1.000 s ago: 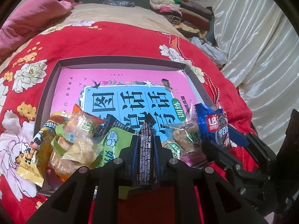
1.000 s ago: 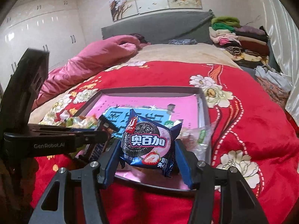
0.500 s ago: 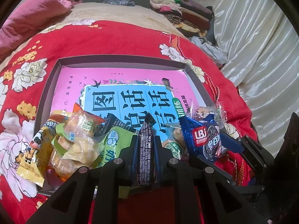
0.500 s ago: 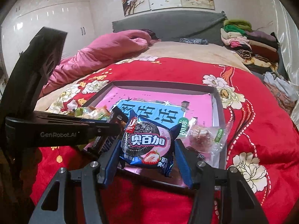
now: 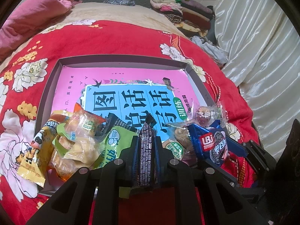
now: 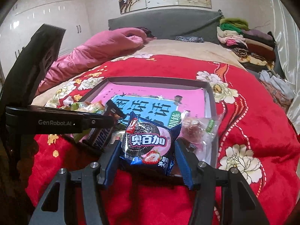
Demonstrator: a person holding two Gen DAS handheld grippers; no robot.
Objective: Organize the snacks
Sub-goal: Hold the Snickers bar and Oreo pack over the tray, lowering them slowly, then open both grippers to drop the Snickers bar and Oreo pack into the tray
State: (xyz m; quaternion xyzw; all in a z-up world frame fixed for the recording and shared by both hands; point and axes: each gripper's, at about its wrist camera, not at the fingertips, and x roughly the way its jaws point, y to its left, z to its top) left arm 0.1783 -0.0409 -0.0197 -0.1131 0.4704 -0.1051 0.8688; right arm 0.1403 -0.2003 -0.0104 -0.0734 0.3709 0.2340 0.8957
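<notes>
Between the right tongs (image 6: 147, 158), the blue cookie packet (image 6: 148, 142), gripped.

Home bedroom: bed w/ red floral blanket (image 6: 243, 112), wardrobe (image 6: 46, 18), folded clothes (image 6: 243, 37).

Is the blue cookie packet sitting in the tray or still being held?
Held. The blue cookie packet sits between the right gripper fingers, at the tray's near edge.

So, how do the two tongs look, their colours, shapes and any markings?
Both are black frames with two arms that narrow toward the tips, joined by round silver pivot pins. The left tongs and the right tongs carry blue ribbed pads on the inner faces. Seen from the right wrist, the left tongs show the white marking "GenRobot.AI" on their side. No cables, hands or sleeves are visible.
</notes>
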